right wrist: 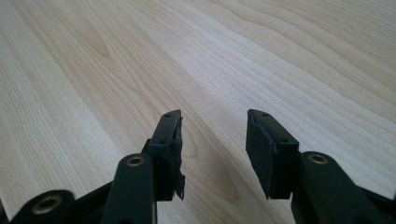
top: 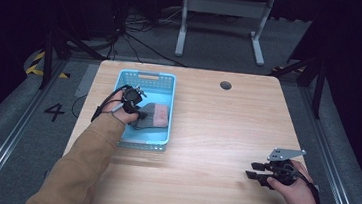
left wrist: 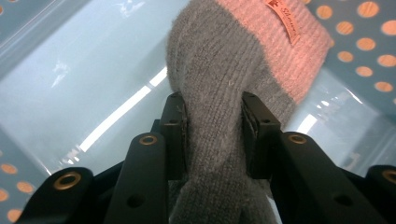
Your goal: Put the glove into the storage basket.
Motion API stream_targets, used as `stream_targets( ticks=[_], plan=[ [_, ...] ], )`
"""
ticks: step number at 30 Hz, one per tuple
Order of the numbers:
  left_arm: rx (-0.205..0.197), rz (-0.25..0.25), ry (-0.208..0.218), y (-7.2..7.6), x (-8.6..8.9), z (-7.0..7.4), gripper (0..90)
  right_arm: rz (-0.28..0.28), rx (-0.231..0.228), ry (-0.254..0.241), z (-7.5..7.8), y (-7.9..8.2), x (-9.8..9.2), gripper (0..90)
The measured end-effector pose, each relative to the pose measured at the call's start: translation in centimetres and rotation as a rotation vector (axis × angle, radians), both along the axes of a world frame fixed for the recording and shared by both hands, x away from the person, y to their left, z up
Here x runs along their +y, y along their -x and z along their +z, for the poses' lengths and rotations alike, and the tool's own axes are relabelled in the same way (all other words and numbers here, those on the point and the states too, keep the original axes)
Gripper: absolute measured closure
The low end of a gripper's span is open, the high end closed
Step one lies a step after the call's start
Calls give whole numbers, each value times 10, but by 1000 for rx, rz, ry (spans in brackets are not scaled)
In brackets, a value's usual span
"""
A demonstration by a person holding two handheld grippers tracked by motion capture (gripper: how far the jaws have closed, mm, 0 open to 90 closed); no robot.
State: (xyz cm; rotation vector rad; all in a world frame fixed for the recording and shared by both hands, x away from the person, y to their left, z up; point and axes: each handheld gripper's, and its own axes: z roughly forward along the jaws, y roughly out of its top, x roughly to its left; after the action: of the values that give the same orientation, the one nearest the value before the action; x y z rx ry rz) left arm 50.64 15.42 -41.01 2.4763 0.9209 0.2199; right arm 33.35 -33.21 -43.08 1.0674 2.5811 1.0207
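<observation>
A grey knitted sock with a pink cuff lies inside a light blue perforated basket at the table's left. My left gripper reaches into the basket and is shut on the sock's grey part. In the left gripper view both pads press into the grey knit, and the pink cuff with a small label points away from me over the basket floor. My right gripper is held low over the table near its front right corner, jaws open with nothing between them.
The wooden table has a round cable hole at the back. Bare wood lies under the right gripper. Beyond the table stand a white desk frame and cables on a grey floor.
</observation>
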Motion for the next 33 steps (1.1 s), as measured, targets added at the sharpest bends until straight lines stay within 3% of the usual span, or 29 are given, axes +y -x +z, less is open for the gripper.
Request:
stream_targets(
  ticks=[10,20,24,26,33],
  plan=[
    [-11,2,-48,-12,-8,-7,663,-20,-1,0,-1,8,-6,563],
    [-38,17,-61,-16,-11,-11,634,4,-5,-5,-1,6,0,555],
    [-77,32,-84,-18,-13,-13,529,6,-4,-6,-1,7,1,553],
    [-120,37,-81,-19,-13,-13,453,7,-7,-8,0,8,0,551],
    [-169,44,-64,-18,-14,-9,371,17,-11,-14,0,8,2,542]
  ],
)
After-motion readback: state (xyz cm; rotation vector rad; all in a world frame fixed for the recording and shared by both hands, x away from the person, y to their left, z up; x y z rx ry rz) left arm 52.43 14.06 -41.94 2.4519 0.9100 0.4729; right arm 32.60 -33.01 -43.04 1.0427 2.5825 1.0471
